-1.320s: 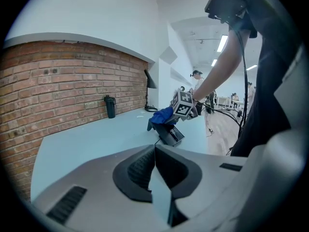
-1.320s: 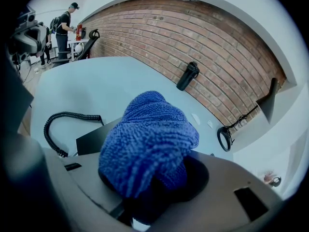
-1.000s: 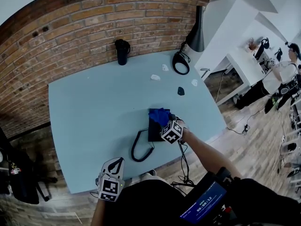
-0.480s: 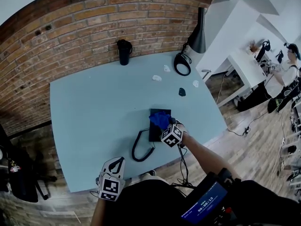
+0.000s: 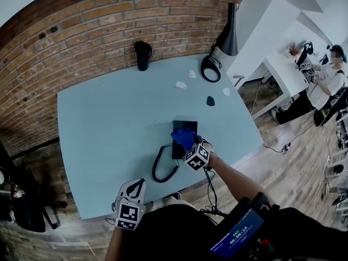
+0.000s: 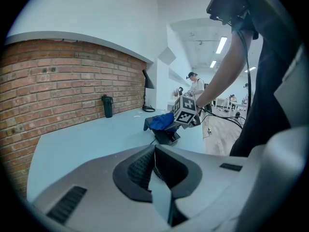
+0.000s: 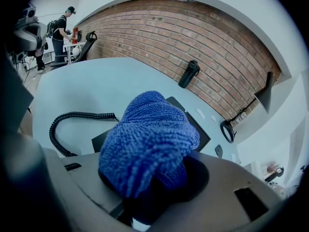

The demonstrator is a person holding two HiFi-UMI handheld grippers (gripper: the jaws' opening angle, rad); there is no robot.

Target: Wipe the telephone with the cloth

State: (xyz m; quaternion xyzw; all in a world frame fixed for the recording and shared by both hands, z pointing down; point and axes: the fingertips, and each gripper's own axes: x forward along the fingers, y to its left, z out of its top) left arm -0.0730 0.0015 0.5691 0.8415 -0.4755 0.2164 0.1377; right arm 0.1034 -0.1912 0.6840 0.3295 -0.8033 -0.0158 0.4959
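A black telephone [image 5: 179, 127] lies on the pale blue table [image 5: 109, 124] near its front edge, with its coiled cord [image 5: 163, 170] looping to the left. My right gripper [image 5: 189, 144] is shut on a bunched blue cloth [image 5: 184, 137] that rests on the phone's top. In the right gripper view the cloth [image 7: 149, 134] hides the jaw tips and much of the telephone [image 7: 199, 129]. My left gripper [image 5: 136, 186] hangs at the table's front edge, left of the cord, shut and holding nothing. The left gripper view shows its tips [image 6: 154, 164] together, with the cloth [image 6: 161, 121] ahead.
A black cup [image 5: 142, 55] stands by the brick wall. A black lamp [image 5: 225, 37] and a round black base [image 5: 209, 69] sit at the far right corner. Small white bits [image 5: 180, 85] and a dark piece [image 5: 210, 100] lie behind the phone. A person [image 5: 331, 75] stands at the far right.
My right gripper has slid the cloth a little toward the phone's near end. The left gripper has stayed where it was.
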